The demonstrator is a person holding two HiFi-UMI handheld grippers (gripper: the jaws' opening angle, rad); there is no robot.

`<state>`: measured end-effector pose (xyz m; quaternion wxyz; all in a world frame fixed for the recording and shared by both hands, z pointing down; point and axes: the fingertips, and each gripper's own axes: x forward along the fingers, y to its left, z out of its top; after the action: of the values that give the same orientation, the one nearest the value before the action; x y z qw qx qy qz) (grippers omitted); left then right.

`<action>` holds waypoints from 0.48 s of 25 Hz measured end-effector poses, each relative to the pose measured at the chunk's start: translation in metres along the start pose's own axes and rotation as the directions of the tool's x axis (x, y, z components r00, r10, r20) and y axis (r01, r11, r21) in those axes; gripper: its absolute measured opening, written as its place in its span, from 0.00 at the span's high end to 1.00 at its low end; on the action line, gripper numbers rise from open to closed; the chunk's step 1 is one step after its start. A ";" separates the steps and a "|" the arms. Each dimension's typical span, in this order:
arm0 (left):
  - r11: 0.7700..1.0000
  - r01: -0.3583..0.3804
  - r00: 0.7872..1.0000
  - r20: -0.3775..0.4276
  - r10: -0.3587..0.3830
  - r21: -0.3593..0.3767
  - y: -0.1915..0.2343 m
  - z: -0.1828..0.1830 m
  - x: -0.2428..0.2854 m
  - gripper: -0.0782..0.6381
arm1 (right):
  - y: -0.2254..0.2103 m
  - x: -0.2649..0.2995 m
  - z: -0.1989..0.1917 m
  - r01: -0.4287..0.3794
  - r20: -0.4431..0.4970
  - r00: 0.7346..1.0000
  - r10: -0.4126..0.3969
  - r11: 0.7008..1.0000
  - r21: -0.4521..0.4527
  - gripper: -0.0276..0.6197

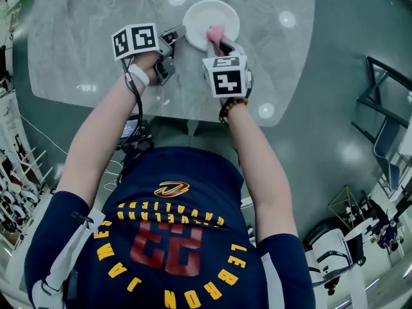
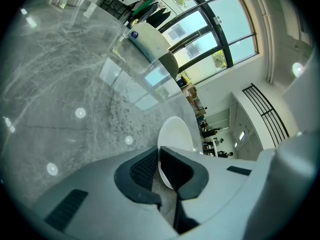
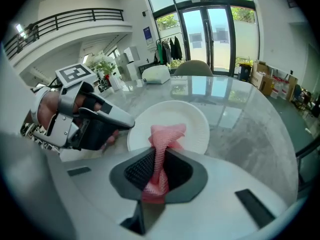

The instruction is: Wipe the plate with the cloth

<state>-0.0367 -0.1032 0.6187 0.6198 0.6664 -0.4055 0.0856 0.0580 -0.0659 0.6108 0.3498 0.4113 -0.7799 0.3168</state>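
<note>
A white plate [image 1: 205, 13] lies on the grey marble table [image 1: 90, 37], toward its far side. My left gripper [image 1: 175, 36] reaches the plate's left rim, and in the left gripper view its jaws [image 2: 159, 153] stand closed on the plate's [image 2: 176, 132] edge. The right gripper [image 1: 222, 43] is shut on a pink mesh cloth [image 1: 215, 35]. In the right gripper view the cloth [image 3: 167, 134] sticks out of the right gripper [image 3: 161, 159] and rests on the plate [image 3: 196, 118]. The left gripper [image 3: 120, 123] holds the rim there.
A white box-like object [image 3: 156, 74] and a plant [image 3: 102, 63] stand on the far part of the table, with a chair back [image 3: 192, 67] behind them. The table's near edge [image 1: 193, 124] is just in front of the person. Metal-framed furniture [image 1: 386, 108] stands on the floor at right.
</note>
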 end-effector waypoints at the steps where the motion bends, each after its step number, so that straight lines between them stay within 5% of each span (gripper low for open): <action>1: 1.000 0.001 1.000 0.002 -0.001 -0.001 0.001 0.000 -0.003 0.87 | -0.003 -0.002 0.000 0.009 0.003 1.000 -0.009 1.000 0.008 0.90; 12: 1.000 0.001 1.000 0.006 -0.001 -0.005 0.007 0.003 0.001 0.87 | -0.050 -0.010 0.004 0.090 0.033 0.995 -0.092 0.994 0.065 0.90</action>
<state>-0.0418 -0.1056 0.6241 0.6201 0.6654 -0.4073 0.0823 0.1037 -0.0882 0.6110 0.3365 0.4630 -0.7560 0.3175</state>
